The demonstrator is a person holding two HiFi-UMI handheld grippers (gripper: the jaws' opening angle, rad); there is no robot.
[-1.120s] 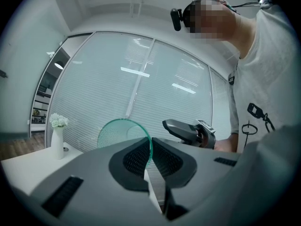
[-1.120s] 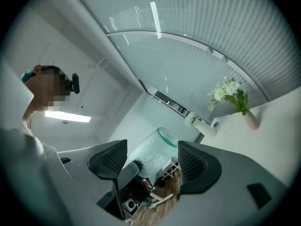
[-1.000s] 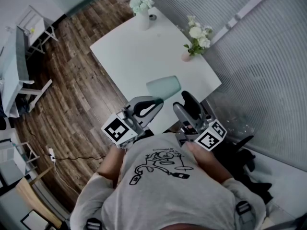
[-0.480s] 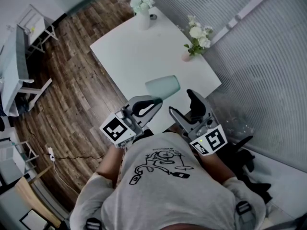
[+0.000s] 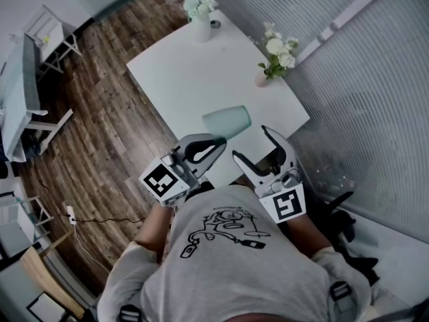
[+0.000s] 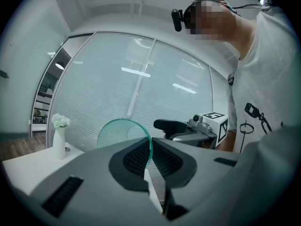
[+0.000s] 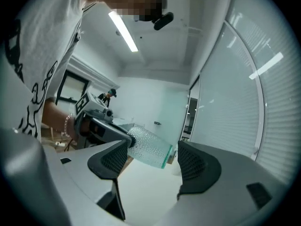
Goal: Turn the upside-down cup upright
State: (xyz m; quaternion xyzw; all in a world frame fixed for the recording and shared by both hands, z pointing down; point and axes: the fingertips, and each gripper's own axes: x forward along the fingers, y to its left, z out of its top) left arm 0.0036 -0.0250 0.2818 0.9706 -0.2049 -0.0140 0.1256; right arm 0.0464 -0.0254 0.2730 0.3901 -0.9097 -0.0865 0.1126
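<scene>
Cup [image 5: 226, 121] hangs on its side over the table's [image 5: 181, 72] near edge, long axis level, its wall pinched in the closed left gripper [image 5: 213, 143], while the right gripper [image 5: 258, 149], jaws apart and empty, sits just beside it.

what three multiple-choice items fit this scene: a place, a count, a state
1. Where is the cup? A in the left tongs, above the table B on the floor C on a chair
2. How many flower vases stand on the table? A one B two C four
3. How are the right tongs? A open, empty B shut on the cup C shut on a vase
1 A, its rim is pinched in them; 2 B, one at the far corner, one at the right edge; 3 A, they stand apart, nothing between.
</scene>
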